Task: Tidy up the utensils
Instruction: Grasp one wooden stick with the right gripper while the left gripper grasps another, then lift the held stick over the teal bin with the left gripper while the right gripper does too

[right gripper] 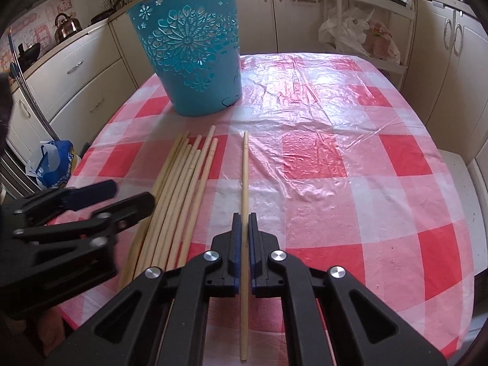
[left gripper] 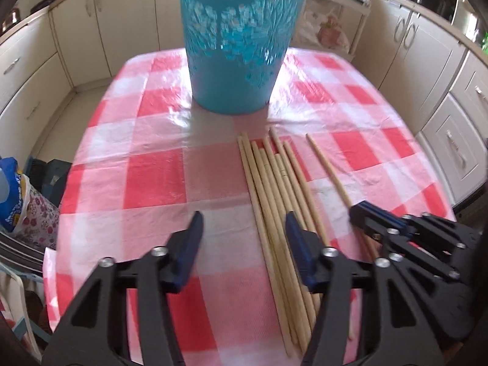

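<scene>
The right gripper [right gripper: 243,228] pinches one chopstick [right gripper: 244,164] lying apart from the bundle [right gripper: 183,189] to its left. The left gripper [left gripper: 244,228] hangs half spread, nothing between its fingers. The basket [right gripper: 195,52] beyond looks empty, though its inside is hidden; nearly everything remains.
</scene>
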`<state>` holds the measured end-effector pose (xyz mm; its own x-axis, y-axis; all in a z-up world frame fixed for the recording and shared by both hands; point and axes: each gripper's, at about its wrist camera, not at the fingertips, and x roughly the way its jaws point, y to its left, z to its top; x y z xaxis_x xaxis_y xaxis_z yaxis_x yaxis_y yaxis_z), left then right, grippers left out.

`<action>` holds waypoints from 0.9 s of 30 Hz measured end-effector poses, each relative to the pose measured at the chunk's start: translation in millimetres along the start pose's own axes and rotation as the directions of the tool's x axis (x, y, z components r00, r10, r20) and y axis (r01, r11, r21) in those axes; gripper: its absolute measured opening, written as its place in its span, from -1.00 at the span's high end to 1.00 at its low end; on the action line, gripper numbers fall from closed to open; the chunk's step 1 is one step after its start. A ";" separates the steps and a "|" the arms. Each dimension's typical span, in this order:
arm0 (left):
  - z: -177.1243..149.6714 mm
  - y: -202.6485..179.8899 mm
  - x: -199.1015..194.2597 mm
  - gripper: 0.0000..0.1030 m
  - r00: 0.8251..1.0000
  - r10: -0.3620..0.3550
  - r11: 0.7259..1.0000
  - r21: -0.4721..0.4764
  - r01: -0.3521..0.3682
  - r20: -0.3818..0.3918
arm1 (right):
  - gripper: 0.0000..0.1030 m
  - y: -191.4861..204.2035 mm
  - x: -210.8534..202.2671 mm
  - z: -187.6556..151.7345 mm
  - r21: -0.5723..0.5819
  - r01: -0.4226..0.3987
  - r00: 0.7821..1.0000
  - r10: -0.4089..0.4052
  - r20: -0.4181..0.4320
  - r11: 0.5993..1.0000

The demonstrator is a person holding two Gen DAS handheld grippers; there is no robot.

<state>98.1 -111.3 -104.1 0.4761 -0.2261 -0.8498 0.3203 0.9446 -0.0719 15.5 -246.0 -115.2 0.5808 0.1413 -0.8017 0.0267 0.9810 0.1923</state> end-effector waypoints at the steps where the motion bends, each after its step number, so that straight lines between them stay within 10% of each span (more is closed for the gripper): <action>1: 0.3 0.4 2.3 0.40 1.000 -0.024 1.000 0.006 0.024 0.007 | 0.90 -0.4 0.6 0.6 0.004 -0.006 1.000 0.006 0.000 1.000; 2: 2.4 0.7 5.0 0.69 0.999 -0.042 0.999 0.011 0.042 0.003 | 0.90 -0.5 1.1 1.1 0.003 -0.009 1.000 0.009 0.002 1.000; 7: 6.8 11.9 4.4 0.89 0.993 -0.116 0.993 0.000 0.116 -0.003 | 0.90 0.2 1.9 3.2 0.004 -0.023 1.000 0.023 -0.004 1.000; 21: -3.8 43.1 -10.7 0.91 0.983 -0.182 0.983 -0.036 0.182 0.009 | 0.90 5.2 5.2 5.2 -0.014 -0.032 0.999 0.032 -0.002 0.999; 27: 1.6 51.6 -74.9 0.91 0.935 -0.281 0.954 -0.037 0.296 0.218 | 0.90 -6.2 -12.3 9.6 0.055 -0.080 0.995 0.076 0.072 0.995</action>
<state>80.2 -46.0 -43.3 0.5335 -0.5288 -0.6601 0.4160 0.8436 -0.3396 16.0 -255.1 -101.0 0.6380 0.2059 -0.7420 0.0247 0.9576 0.2869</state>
